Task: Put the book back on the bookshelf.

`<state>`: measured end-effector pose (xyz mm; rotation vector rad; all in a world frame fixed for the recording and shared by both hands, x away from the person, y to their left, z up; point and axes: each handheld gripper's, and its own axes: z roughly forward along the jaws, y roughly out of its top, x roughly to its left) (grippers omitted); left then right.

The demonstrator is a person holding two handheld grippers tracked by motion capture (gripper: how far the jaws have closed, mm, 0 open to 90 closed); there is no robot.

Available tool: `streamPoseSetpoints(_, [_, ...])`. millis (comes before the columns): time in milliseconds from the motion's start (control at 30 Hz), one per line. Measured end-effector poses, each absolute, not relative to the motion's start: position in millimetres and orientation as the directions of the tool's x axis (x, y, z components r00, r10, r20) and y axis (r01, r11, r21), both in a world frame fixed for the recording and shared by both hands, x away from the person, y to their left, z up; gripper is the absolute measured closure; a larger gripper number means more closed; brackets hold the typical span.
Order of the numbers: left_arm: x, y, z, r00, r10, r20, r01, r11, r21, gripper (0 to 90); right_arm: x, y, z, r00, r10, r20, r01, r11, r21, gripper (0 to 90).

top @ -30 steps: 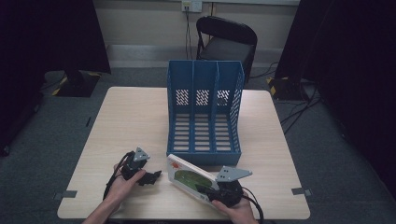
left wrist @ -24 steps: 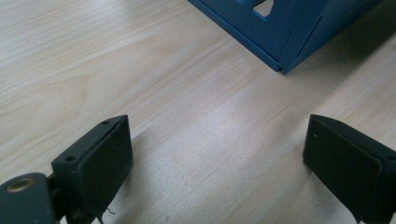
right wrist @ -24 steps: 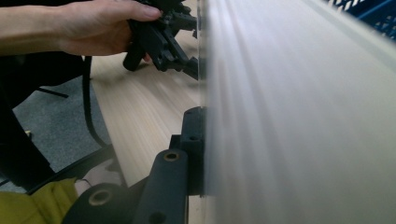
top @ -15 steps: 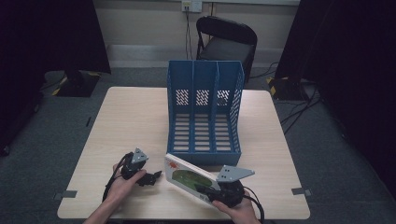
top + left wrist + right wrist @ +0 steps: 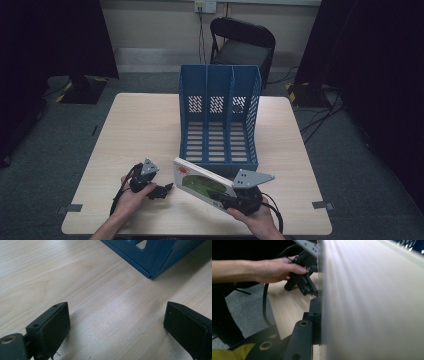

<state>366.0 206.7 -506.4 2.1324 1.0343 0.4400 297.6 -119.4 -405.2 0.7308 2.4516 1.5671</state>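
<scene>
Left to right across a pale wood-grain table [image 5: 150, 125] with rounded corners. Near the front left edge, left claw [image 5: 165, 189] in a hand [image 5: 131, 196], black, matte, topped by a small grey three-cornered plate, resting low on the table. In the left gripper view, jaws set wide apart, flat square pads [image 5: 53, 326] with screw holes in the side, only bare laminate between them, a blue corner of the rack [image 5: 152, 257] beyond.

Just right of that, a thin flat book [image 5: 202, 182], white-covered with a green oval and a red mark, rigid, tilted up off the table, its lower right end gripped by the right claw [image 5: 225, 200]. Held there in a hand [image 5: 257, 220] at the front edge, larger grey three-cornered plate on top, black cable trailing. In the right gripper view, book's pale smooth face [image 5: 372, 302] pressed against a black jaw, edge-on; far jaw hidden behind the cover.

Behind the book, mid-table, a blue plastic file rack [image 5: 220, 120]: three upright compartments, perforated back wall, slatted floor, sloping sides, open toward the person. Book's upper edge close to its front lip; touching or not, impossible to tell.
</scene>
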Motion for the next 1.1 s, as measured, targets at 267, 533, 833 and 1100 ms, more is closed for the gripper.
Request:
streamPoseSetpoints(267, [366.0,206.4,-506.6,0.619,0.786,-0.005,0.541,-0.421,0.728,6.3,306.2,-119.1,-391.2,-0.866,0.484,0.121,0.31,0.332,0.891,76.8])
streamPoseSetpoints(533, [366.0,206.3,-506.6,0.617,0.787,-0.003,0.541,-0.421,0.728,6.0,314.9,-128.0,-376.9,-0.844,0.525,0.111,0.304,0.298,0.905,76.8])
streamPoseSetpoints(833, [366.3,206.3,-506.6,0.617,0.787,-0.002,0.543,-0.424,0.725,5.5,319.1,-144.5,-363.1,-0.809,0.579,0.098,0.301,0.265,0.916,76.8])
streamPoseSetpoints(1100, [366.3,206.4,-506.5,0.617,0.787,0.0,0.542,-0.425,0.725,5.5,321.5,-167.9,-358.1,-0.763,0.639,0.099,0.309,0.226,0.924,76.8])
